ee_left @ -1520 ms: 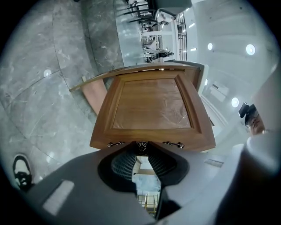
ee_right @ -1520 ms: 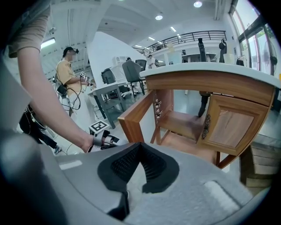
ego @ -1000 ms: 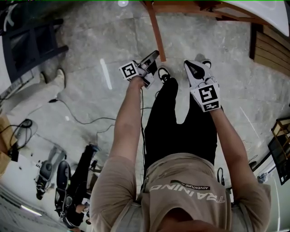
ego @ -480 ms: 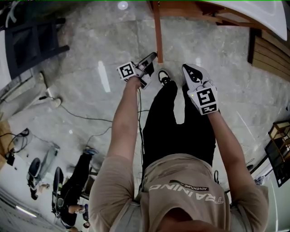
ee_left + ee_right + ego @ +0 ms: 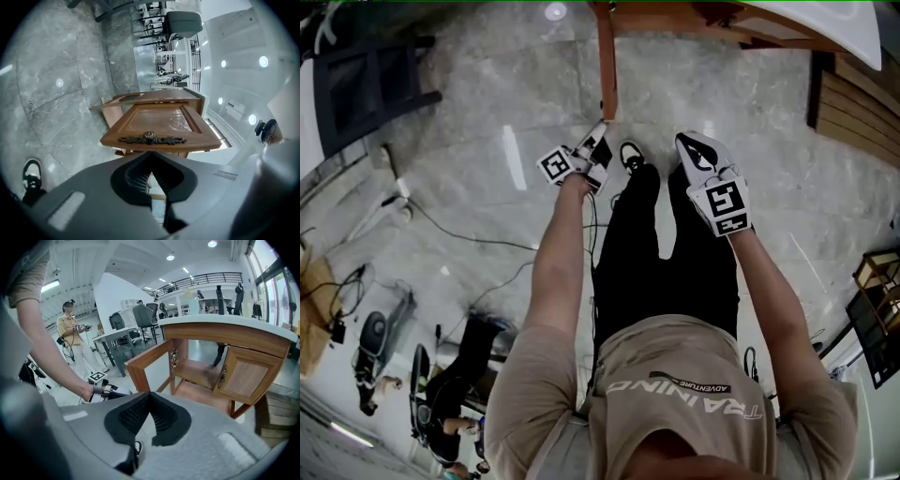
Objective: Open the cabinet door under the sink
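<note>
The cabinet runs off the top of the head view; only the thin edge of the swung-out cabinet door (image 5: 607, 66) shows. Both forearms reach forward. The left gripper (image 5: 596, 134), jaws together and empty, points at the door's handle (image 5: 149, 138), just short of it. The right gripper (image 5: 689, 145), likewise closed on nothing, is held off to the side.

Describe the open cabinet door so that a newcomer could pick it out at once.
Find the wooden cabinet under the white countertop. Its open door stands swung wide out, with an ornate dark metal handle near its free edge. The other door looks shut.
</note>
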Motion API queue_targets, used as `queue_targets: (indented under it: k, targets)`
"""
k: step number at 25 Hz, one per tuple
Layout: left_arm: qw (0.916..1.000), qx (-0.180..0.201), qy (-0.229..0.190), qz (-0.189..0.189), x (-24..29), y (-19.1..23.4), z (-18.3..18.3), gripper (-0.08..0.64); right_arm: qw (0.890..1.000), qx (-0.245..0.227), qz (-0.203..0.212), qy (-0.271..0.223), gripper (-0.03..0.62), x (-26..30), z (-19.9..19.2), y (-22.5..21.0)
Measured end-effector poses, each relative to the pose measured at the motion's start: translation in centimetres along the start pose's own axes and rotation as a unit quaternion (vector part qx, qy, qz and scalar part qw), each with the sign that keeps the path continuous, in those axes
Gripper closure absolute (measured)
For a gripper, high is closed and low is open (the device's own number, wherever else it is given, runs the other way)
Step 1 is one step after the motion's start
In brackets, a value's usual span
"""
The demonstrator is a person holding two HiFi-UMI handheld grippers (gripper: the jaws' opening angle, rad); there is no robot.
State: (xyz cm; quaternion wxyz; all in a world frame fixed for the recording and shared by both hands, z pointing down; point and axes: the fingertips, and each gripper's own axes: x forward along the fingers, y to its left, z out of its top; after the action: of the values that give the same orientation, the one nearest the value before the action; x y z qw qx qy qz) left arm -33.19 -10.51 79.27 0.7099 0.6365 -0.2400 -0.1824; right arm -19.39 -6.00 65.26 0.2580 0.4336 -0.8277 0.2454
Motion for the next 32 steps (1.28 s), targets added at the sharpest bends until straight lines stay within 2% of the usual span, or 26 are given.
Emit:
queue_targets:
  k: [3,6,7,8,10,12,15,21,23,26,29,32]
  targets:
    - [0.9999,0.001,0.003,0.012,-0.3,-0.4,-2.8,0.548,1.000,-0.005,-0.004,0.004,0.591,-1.6,-0.6,-0.8]
    - [0.9987,-0.002,0.044,0.025,0.4,-1.1,-7.0,0.548,1.000,-0.004,-0.010,0.004,0.590,-3.0,-0.8,-2.0]
    - [0.9967,0.016,0.070,0.037,0.8,-1.3,-8.4,0.548,1.000,-0.003,-0.013,0.002,0.591,-3.5,-0.8,-2.3]
    - [0.9919,0.053,0.102,0.054,1.0,-1.4,-9.7,0.548,1.000,-0.002,-0.016,0.000,0.591,-3.9,-0.6,-2.6]
    - [0.9707,0.151,0.165,0.088,1.6,-1.8,-11.5,0.548,1.000,-0.001,-0.019,-0.006,0.591,-4.7,-0.1,-3.0]
    - [0.9497,0.219,0.199,0.103,2.4,-3.4,-12.8,0.548,1.000,-0.003,-0.019,-0.011,0.591,-5.6,0.6,-3.0]
    - [0.9313,0.271,0.220,0.104,4.0,-6.6,-14.0,0.548,1.000,-0.007,-0.021,-0.016,0.591,-7.0,1.6,-3.3]
    - [0.9028,0.354,0.209,0.127,6.2,-12.6,-14.2,0.548,0.999,-0.008,-0.034,-0.020,0.591,-10.5,2.4,-4.3]
    - [0.8828,0.397,0.199,0.152,6.4,-14.3,-13.7,0.548,0.999,-0.002,-0.041,-0.020,0.591,-11.8,2.3,-4.8]
    - [0.8456,0.466,0.189,0.179,6.6,-17.2,-12.5,0.548,0.998,0.016,-0.053,-0.027,0.591,-13.3,2.8,-6.0]
    - [0.8160,0.517,0.187,0.179,7.0,-21.1,-12.1,0.548,0.998,0.016,-0.051,-0.036,0.591,-14.8,4.2,-6.5]
    - [0.7884,0.564,0.184,0.164,7.6,-25.2,-12.6,0.548,0.998,0.009,-0.032,-0.053,0.591,-16.3,5.8,-6.2]
